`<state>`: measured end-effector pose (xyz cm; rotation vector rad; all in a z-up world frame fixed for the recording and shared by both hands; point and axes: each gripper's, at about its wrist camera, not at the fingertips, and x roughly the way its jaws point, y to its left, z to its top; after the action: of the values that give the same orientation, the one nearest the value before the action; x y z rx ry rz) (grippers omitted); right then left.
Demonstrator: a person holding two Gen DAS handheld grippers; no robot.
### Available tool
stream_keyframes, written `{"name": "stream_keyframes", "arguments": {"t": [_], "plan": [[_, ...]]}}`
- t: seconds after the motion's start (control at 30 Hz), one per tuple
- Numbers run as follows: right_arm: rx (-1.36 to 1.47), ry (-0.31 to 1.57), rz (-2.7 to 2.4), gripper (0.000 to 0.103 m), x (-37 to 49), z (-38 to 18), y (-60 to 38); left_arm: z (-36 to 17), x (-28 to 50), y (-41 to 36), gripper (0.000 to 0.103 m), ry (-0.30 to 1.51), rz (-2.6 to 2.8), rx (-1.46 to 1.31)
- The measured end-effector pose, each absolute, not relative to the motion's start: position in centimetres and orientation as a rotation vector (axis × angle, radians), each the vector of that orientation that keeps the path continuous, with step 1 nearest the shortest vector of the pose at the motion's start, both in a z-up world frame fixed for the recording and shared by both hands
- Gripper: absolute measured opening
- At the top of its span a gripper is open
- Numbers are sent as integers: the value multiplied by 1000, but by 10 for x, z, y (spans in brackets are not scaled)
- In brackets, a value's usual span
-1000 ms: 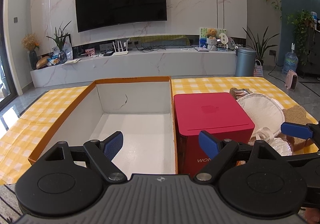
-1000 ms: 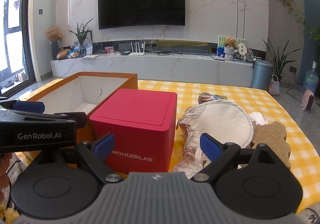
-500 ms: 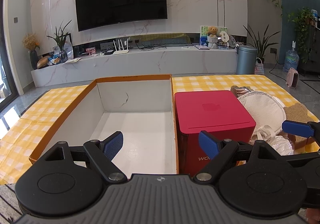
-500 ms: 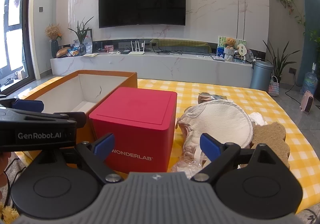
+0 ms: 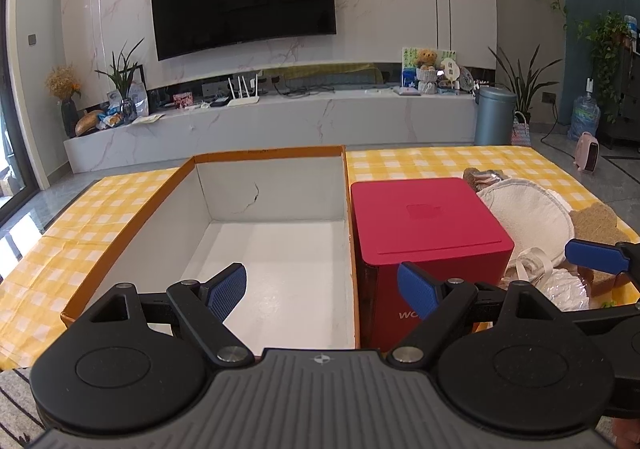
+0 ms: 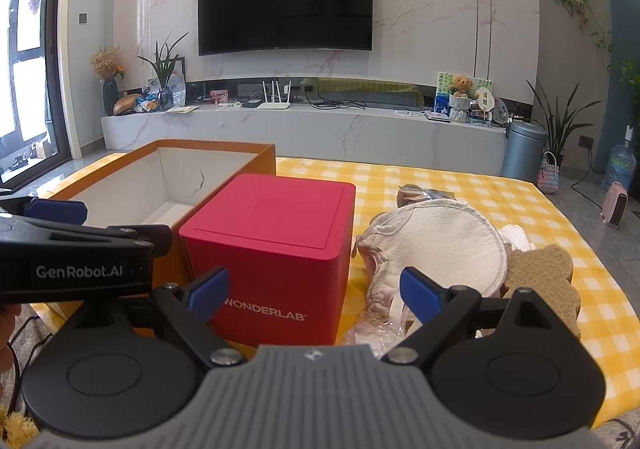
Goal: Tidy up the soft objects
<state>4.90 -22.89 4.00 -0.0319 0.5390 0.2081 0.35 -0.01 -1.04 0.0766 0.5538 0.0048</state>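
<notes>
My left gripper (image 5: 322,291): wide open and holding nothing. It hangs at the near edge of the big open box (image 5: 268,265), which looks bare inside.
My right gripper (image 6: 314,289): wide open too, with nothing in it. It points at the gap between the red box (image 6: 276,249) and the soft pile.
Soft things: they lie in a heap on the yellow checked cloth (image 6: 440,179), right of the red box. I see a round white pad (image 6: 444,245) on top, a brown fuzzy piece (image 6: 540,277) beside it, and a crinkly clear bag (image 6: 372,329) in front.
Step I think I am on: going to pick up the first soft thing.
How to do it well: I would move right, away from the red box, and come down over the white pad. I would pinch its near edge only, so I take one thing.
What could go wrong: the bag may come up too, or a finger may bump the red box.
Where it goes: I guess the big open box, but I cannot be sure.
</notes>
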Motion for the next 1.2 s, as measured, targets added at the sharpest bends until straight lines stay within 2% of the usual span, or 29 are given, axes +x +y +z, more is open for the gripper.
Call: {"name": "stream_keyframes", "arguments": {"t": [0.83, 1.03, 1.2], "plan": [[6, 515, 228, 92, 49, 45, -237, 1, 5, 8, 100, 574, -44, -3], [20, 477, 174, 95, 45, 62, -260, 17, -2, 5, 100, 498, -71, -24], [129, 474, 24, 98, 50, 76, -309, 21, -8, -17, 100, 453, -105, 109]]}}
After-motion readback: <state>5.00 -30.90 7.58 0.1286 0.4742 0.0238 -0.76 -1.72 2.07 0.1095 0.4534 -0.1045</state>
